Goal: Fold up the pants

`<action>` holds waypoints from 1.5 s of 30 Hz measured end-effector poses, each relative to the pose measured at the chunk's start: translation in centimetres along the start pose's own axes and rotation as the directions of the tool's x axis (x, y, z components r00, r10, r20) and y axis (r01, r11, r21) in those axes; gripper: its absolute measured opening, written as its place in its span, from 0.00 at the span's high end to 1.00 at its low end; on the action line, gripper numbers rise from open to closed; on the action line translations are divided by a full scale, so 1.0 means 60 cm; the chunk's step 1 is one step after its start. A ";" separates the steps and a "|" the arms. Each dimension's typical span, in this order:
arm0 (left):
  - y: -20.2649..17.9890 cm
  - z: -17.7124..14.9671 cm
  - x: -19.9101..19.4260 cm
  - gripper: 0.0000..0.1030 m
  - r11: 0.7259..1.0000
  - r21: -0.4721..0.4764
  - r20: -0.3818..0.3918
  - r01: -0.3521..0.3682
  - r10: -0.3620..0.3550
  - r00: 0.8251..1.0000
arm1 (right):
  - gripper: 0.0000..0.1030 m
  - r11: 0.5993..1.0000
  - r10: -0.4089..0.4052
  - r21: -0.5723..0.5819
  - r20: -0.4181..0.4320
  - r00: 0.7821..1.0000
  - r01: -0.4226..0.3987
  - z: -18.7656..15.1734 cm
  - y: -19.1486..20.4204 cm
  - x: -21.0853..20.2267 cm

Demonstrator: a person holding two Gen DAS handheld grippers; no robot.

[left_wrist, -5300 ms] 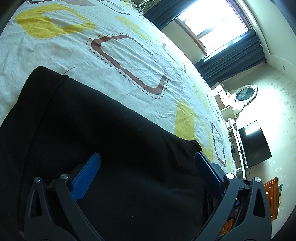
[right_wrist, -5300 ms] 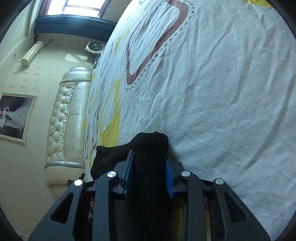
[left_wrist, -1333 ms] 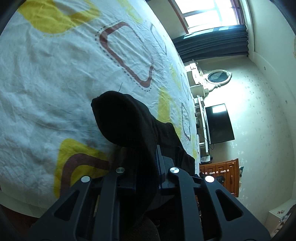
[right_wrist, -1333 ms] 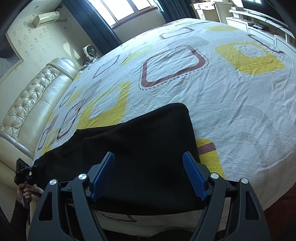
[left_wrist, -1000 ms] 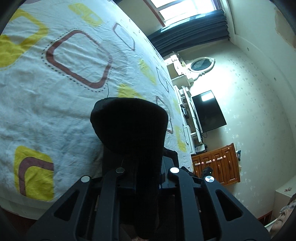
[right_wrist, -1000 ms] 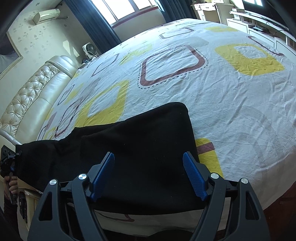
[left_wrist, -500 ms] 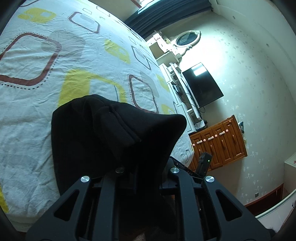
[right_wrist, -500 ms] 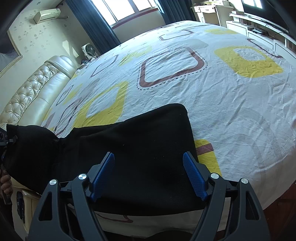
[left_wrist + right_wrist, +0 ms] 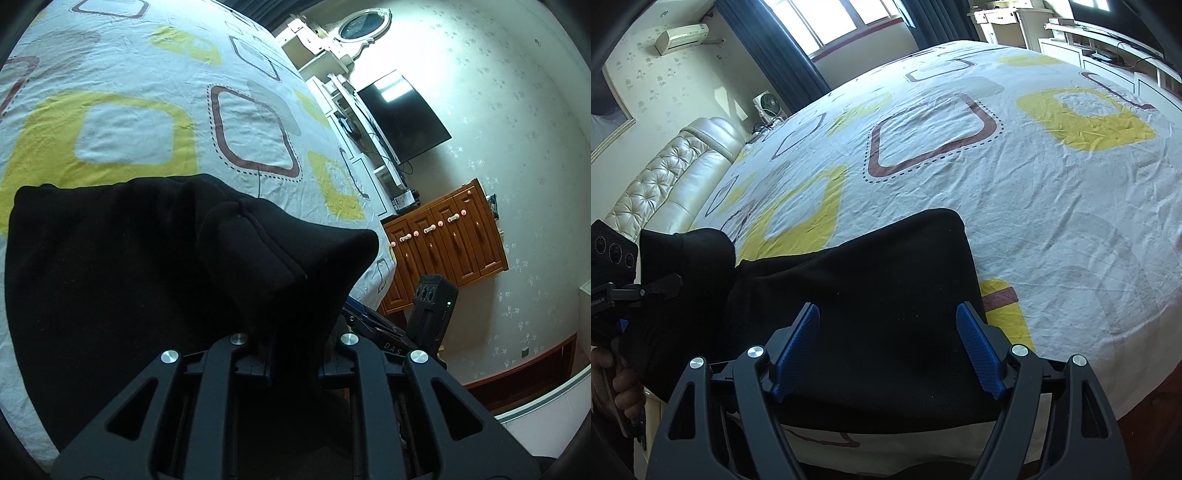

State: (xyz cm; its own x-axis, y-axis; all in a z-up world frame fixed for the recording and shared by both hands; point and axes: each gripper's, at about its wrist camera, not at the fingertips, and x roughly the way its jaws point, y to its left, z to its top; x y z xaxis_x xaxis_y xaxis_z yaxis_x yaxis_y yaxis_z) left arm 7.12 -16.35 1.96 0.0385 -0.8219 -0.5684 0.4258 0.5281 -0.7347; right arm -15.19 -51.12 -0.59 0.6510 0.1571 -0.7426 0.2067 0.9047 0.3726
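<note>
Black pants (image 9: 879,288) lie on the bed near its front edge. My left gripper (image 9: 291,354) is shut on one end of the pants (image 9: 280,251) and holds that end lifted above the rest of the fabric; its fingertips are hidden by the cloth. In the right wrist view the left gripper (image 9: 646,288) shows at the far left with the raised cloth bunched over it. My right gripper (image 9: 886,350) is open and empty, its blue pads (image 9: 798,343) hovering over the flat part of the pants.
The bed has a white sheet (image 9: 997,177) with yellow and brown squares and a padded headboard (image 9: 665,177). A TV (image 9: 402,118), a wooden cabinet (image 9: 447,240) and the right gripper (image 9: 432,310) show beyond the bed's edge.
My left gripper has carried its end of the pants up and across toward the right gripper's side. The right gripper stays open and still over the pants.
</note>
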 end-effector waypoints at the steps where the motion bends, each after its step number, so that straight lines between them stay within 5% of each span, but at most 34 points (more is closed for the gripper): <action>1: 0.001 -0.001 0.014 0.86 1.000 -0.005 -0.010 0.002 -0.002 1.000 | 0.27 1.000 0.001 0.002 0.000 1.000 -0.001 0.000 -0.001 0.000; 16: 0.017 -0.025 0.095 0.83 0.998 -0.025 -0.065 -0.065 0.064 0.996 | 0.26 1.000 0.013 0.027 0.003 1.000 -0.013 0.001 -0.006 0.005; 19: 0.009 -0.026 0.099 0.71 0.997 -0.037 -0.063 -0.062 0.060 0.996 | 0.26 1.000 0.013 0.027 0.006 1.000 -0.013 0.002 -0.006 0.004; 21: 0.000 -0.025 0.102 0.48 0.997 -0.055 -0.059 -0.048 0.045 0.997 | 0.26 0.999 0.015 0.030 0.006 1.000 -0.015 0.001 -0.006 0.004; 23: -0.011 -0.024 0.103 0.38 0.997 -0.066 -0.056 -0.027 0.023 0.998 | 0.26 0.999 0.020 0.037 0.008 1.000 -0.020 0.001 -0.007 0.002; 30: -0.069 -0.033 0.075 0.37 0.998 0.013 -0.056 -0.059 0.060 0.997 | 0.26 0.992 0.095 0.084 -0.012 0.995 -0.093 0.007 -0.019 -0.001; 33: -0.071 -0.048 0.017 0.31 0.971 0.102 0.037 -0.215 0.213 0.976 | 0.26 0.975 0.183 0.136 -0.049 0.982 -0.175 0.015 -0.027 0.002; 37: -0.021 -0.071 -0.081 0.13 0.916 0.068 0.182 -0.396 0.379 0.907 | 0.26 0.946 0.292 0.188 -0.139 0.946 -0.264 0.016 -0.027 0.026; 39: 0.031 -0.084 -0.126 0.12 0.915 -0.022 0.200 -0.403 0.399 0.895 | 0.26 0.932 0.336 0.209 -0.196 0.921 -0.296 0.014 -0.022 0.045; 45: 0.191 -0.119 -0.186 0.12 0.879 -0.289 0.159 -0.380 0.436 0.886 | 0.20 0.940 0.321 0.195 -0.241 0.916 -0.279 0.013 0.002 0.067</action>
State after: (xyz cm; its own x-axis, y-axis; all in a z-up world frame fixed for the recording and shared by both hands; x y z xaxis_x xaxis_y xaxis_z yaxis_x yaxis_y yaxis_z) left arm 5.14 0.40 -2.75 0.3633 -0.5322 -0.7648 0.0982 0.8381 -0.5366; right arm -12.00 -50.69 -3.12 0.4866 0.5299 -0.6945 0.1552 0.7300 0.6656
